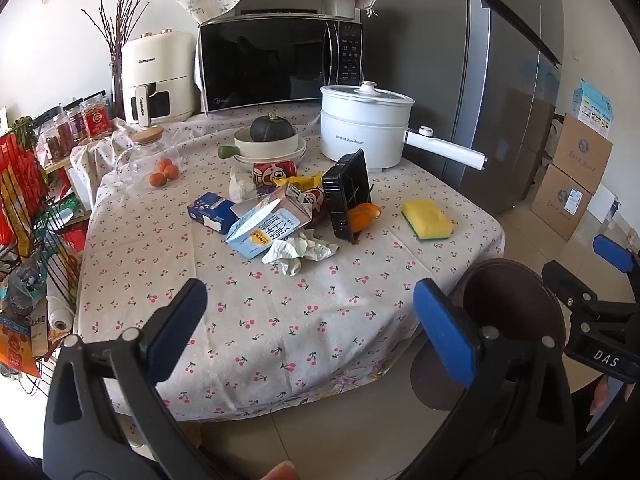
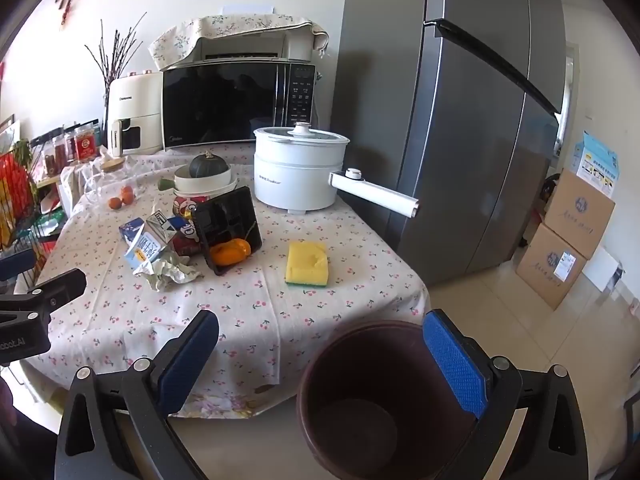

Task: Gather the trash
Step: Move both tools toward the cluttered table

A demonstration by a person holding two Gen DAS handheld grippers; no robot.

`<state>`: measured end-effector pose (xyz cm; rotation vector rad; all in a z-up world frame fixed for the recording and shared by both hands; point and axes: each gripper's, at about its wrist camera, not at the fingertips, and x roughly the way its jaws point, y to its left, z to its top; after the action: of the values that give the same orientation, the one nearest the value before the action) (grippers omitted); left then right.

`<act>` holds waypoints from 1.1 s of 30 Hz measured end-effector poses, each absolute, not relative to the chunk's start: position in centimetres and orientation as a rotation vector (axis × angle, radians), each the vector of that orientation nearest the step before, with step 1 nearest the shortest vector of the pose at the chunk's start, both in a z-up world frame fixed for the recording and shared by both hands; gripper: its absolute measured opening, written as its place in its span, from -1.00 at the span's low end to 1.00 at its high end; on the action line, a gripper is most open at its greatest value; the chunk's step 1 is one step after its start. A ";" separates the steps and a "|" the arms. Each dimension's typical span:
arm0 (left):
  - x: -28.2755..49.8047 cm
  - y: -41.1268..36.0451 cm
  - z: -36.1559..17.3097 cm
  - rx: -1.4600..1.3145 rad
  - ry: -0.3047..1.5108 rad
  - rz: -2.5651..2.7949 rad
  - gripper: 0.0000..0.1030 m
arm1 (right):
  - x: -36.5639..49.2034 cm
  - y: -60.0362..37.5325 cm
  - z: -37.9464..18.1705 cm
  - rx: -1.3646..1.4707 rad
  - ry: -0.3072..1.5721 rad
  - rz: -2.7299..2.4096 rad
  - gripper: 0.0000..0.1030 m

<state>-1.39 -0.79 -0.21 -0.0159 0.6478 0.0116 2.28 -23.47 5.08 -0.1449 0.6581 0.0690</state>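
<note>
Cherry-print tablecloth (image 1: 280,320), trash bin (image 2: 380,392) rim cut off

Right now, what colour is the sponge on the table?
The sponge is yellow with a green layer underneath; the right wrist view shows it best.

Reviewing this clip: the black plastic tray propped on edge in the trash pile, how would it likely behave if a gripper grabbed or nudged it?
The black plastic tray stands tilted on edge against the snack bags, so a nudge would probably tip it flat. It looks thin-walled and compartmented, likely light and a bit flexible. The orange peel lying in it might slide out when lifted.
</note>
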 end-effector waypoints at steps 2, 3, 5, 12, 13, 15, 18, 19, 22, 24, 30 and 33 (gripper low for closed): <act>-1.4 -0.8 -0.2 -0.016 0.650 0.011 0.99 | 2.3 -23.4 5.1 -0.147 0.657 0.070 1.00; -1.4 -0.8 -0.2 -0.016 0.649 0.011 0.99 | 2.4 -23.4 5.1 -0.148 0.657 0.070 1.00; -1.3 -0.8 -0.2 -0.015 0.650 0.010 0.99 | 2.2 -23.4 5.1 -0.145 0.654 0.069 1.00; -1.4 -0.8 -0.2 -0.017 0.650 0.011 0.99 | 2.3 -23.6 5.3 -0.143 0.655 0.069 1.00; -1.4 -0.9 -0.2 -0.017 0.650 0.011 0.99 | 2.2 -23.2 5.0 -0.143 0.655 0.070 1.00; -1.3 -0.9 -0.1 -0.016 0.650 0.010 0.99 | 2.2 -23.2 5.0 -0.145 0.656 0.069 1.00; -1.3 -0.9 -0.1 -0.017 0.651 0.010 0.99 | 2.2 -23.3 5.0 -0.146 0.657 0.069 1.00; -1.3 -0.9 -0.1 -0.017 0.651 0.011 0.99 | 2.2 -23.2 5.0 -0.146 0.657 0.069 1.00; -1.3 -0.8 -0.1 -0.017 0.651 0.011 0.99 | 2.2 -23.2 5.0 -0.148 0.658 0.069 1.00; -1.3 -0.8 -0.1 -0.017 0.651 0.011 0.99 | 2.2 -23.2 5.0 -0.147 0.658 0.069 1.00; -1.3 -0.9 -0.1 -0.016 0.654 0.010 0.99 | 2.1 -23.2 5.0 -0.147 0.658 0.070 1.00; -1.3 -0.9 -0.1 -0.016 0.655 0.009 0.99 | 2.1 -23.2 5.0 -0.147 0.659 0.069 1.00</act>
<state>-1.28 -0.91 -0.06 -0.0162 0.6555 0.0094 2.08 -23.22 5.03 -0.1469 0.6590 0.0695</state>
